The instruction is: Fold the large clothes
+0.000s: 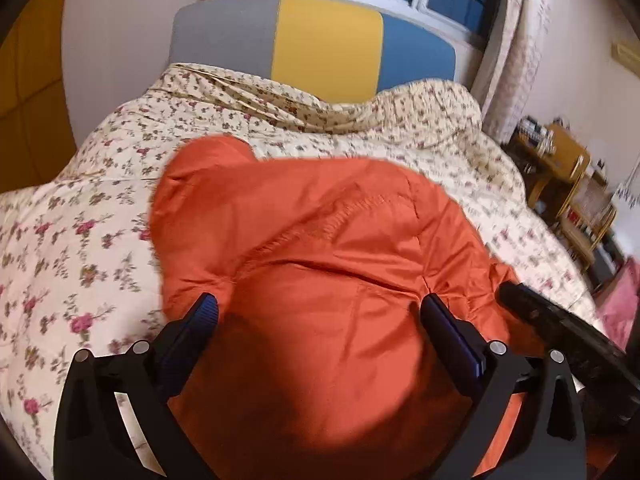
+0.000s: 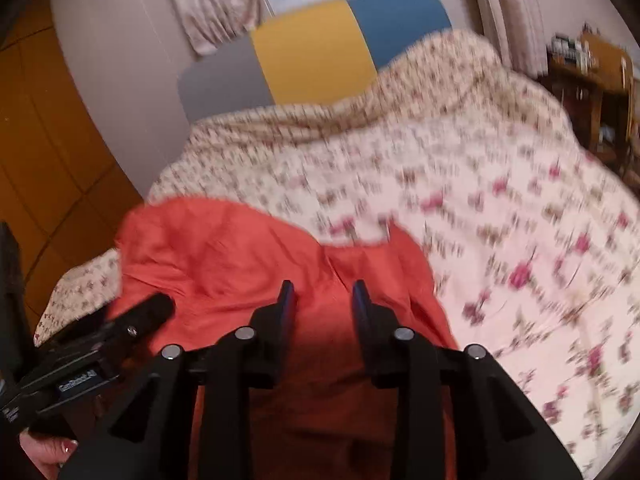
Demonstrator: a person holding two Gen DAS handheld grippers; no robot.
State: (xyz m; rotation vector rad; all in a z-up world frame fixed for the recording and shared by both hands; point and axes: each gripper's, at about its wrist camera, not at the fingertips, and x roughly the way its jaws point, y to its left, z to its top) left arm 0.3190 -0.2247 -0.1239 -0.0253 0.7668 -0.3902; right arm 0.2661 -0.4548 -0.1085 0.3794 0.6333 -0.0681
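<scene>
An orange padded jacket [image 1: 320, 248] lies bunched on a floral quilt [image 1: 72, 216]. My left gripper [image 1: 320, 312] is wide open just above the jacket's near part, one finger on each side of a fold, holding nothing. The right gripper shows at the right edge of this view [image 1: 560, 324]. In the right wrist view the same jacket [image 2: 224, 256] lies below my right gripper [image 2: 324, 296], whose fingers stand partly open with a gap and no cloth between them. The left gripper [image 2: 132, 320] shows at the lower left there.
The quilt [image 2: 500, 200] covers a bed with a grey, yellow and blue headboard [image 1: 320, 44]. A window and curtains [image 1: 516, 40] are behind it. Wooden shelves [image 1: 568, 176] stand at the right, a wooden wardrobe [image 2: 44, 152] at the left.
</scene>
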